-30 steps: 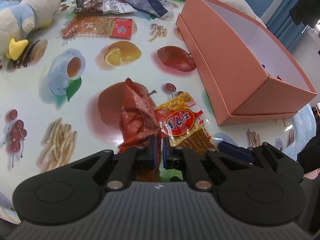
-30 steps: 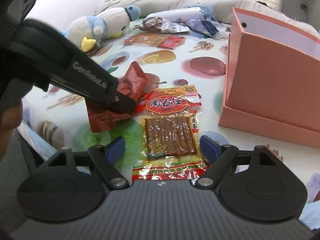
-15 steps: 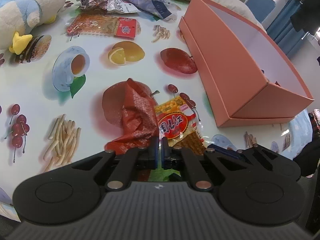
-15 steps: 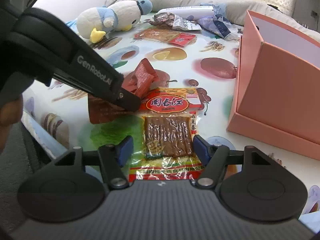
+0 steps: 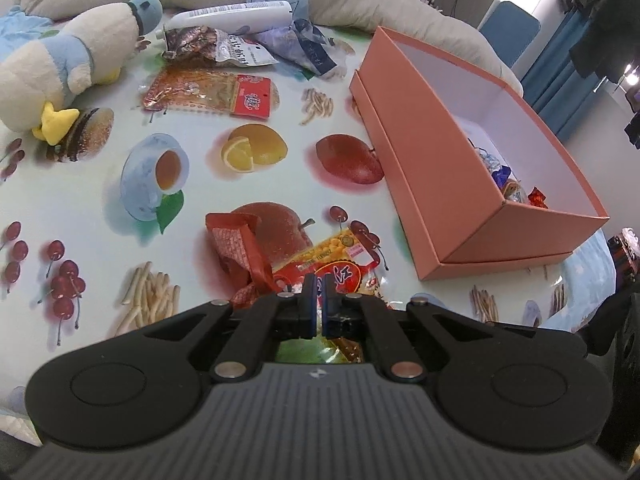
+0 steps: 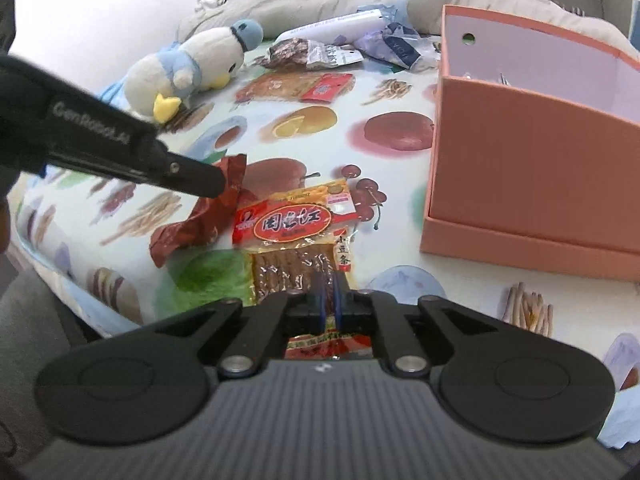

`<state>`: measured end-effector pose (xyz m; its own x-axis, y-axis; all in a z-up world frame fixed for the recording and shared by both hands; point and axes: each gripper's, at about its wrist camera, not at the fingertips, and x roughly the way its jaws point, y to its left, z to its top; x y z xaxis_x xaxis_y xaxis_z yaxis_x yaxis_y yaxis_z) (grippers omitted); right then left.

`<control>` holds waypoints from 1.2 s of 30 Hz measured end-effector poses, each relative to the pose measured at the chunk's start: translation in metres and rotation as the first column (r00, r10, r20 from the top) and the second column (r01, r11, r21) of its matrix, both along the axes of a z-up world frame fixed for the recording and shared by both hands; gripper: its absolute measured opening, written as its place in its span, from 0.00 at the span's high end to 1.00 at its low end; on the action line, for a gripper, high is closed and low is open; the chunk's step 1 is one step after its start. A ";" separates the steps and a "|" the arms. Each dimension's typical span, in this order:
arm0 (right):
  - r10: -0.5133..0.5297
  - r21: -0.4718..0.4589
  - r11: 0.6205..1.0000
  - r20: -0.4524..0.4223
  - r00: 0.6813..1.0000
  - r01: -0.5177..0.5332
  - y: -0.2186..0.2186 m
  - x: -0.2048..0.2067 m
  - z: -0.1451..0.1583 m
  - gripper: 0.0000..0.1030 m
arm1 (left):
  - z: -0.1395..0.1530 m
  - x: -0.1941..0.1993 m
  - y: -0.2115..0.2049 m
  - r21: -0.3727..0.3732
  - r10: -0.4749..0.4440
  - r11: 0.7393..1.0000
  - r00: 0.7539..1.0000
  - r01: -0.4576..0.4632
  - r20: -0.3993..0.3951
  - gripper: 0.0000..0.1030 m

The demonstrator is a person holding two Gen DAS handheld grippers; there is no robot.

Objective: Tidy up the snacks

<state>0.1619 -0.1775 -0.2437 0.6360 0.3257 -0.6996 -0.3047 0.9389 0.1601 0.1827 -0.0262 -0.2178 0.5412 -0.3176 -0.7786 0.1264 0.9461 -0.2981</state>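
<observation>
A crumpled red snack bag (image 5: 240,252) lies on the printed tablecloth, also in the right wrist view (image 6: 192,220). My left gripper (image 5: 315,312) is shut; in the right wrist view its tip (image 6: 208,184) touches the red bag's upper corner, and whether it pinches the bag is unclear. A yellow and red packet of brown sticks (image 6: 296,232) lies beside the bag, also in the left wrist view (image 5: 340,264). My right gripper (image 6: 329,300) is shut on this packet's near end. A pink open box (image 5: 452,168) with some wrapped snacks inside stands to the right.
At the far side lie an orange snack packet (image 5: 212,92), a dark packet (image 5: 208,44), a white tube (image 5: 232,16) and a blue wrapper (image 5: 308,48). A plush duck (image 5: 60,68) sits at the far left. The table edge (image 6: 60,280) is near, left.
My right gripper went from wide open to shut on the yellow packet. My left gripper, still shut, rose and the red bag's top lifted with it.
</observation>
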 end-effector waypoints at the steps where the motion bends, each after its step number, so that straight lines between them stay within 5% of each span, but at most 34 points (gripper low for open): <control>1: -0.004 0.010 1.000 -0.002 1.000 0.004 -0.001 0.000 0.000 0.87 | -0.001 -0.001 0.002 0.001 0.001 1.000 1.000 -0.001 -0.001 0.98; 2: -0.009 0.017 1.000 -0.005 1.000 0.009 -0.003 0.001 -0.001 0.79 | -0.001 -0.001 0.004 0.000 0.003 1.000 1.000 -0.003 -0.004 0.98; 4: -0.013 0.026 1.000 -0.005 1.000 0.013 -0.004 0.001 -0.003 0.30 | -0.004 -0.003 0.009 -0.005 0.011 1.000 1.000 -0.011 -0.012 0.98; 7: -0.002 0.030 1.000 0.030 1.000 0.002 -0.003 0.000 -0.001 0.25 | -0.006 -0.003 0.018 0.000 0.032 0.999 0.999 -0.032 -0.029 0.94; 9: 0.023 0.027 0.999 0.017 1.000 -0.023 0.001 0.003 -0.003 0.25 | -0.007 -0.002 0.022 0.028 0.047 0.999 0.998 -0.046 -0.042 0.79; 11: 0.051 0.006 0.999 0.000 0.999 -0.051 0.007 0.007 -0.008 0.20 | -0.009 -0.001 0.025 0.045 0.057 0.997 0.997 -0.055 -0.047 0.30; 13: 0.083 -0.047 0.996 0.015 0.996 -0.082 0.015 0.006 -0.012 0.16 | -0.012 0.000 0.025 0.050 0.040 0.998 0.998 -0.038 -0.041 0.23; 20: 0.138 -0.138 0.981 0.013 0.990 -0.135 0.027 0.004 -0.016 0.15 | -0.032 0.010 0.011 0.060 0.011 0.998 0.997 -0.007 -0.070 0.23; 24: 0.165 -0.140 0.976 -0.005 0.986 -0.164 0.030 0.006 -0.012 0.34 | -0.040 0.017 0.000 0.097 -0.003 0.995 0.997 0.011 -0.078 0.26; 27: 0.183 -0.156 0.971 0.000 0.983 -0.180 0.036 0.002 -0.012 0.44 | -0.043 0.020 -0.004 0.123 0.003 0.992 0.997 0.007 -0.082 0.35; 29: 0.179 -0.152 0.972 -0.005 0.984 -0.178 0.036 0.002 -0.010 0.45 | -0.043 0.021 -0.002 0.133 0.015 0.991 0.997 -0.005 -0.076 0.55; 36: 0.132 -0.144 0.981 -0.004 0.991 -0.131 0.033 -0.001 -0.003 0.45 | -0.028 0.014 0.010 0.091 0.024 0.996 0.999 -0.019 -0.046 0.64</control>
<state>0.1613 -0.1445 -0.2468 0.5979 0.3029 -0.7421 -0.4276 0.9036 0.0243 0.1968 -0.0166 -0.2458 0.5093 -0.2329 -0.8285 0.0935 0.9719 -0.2158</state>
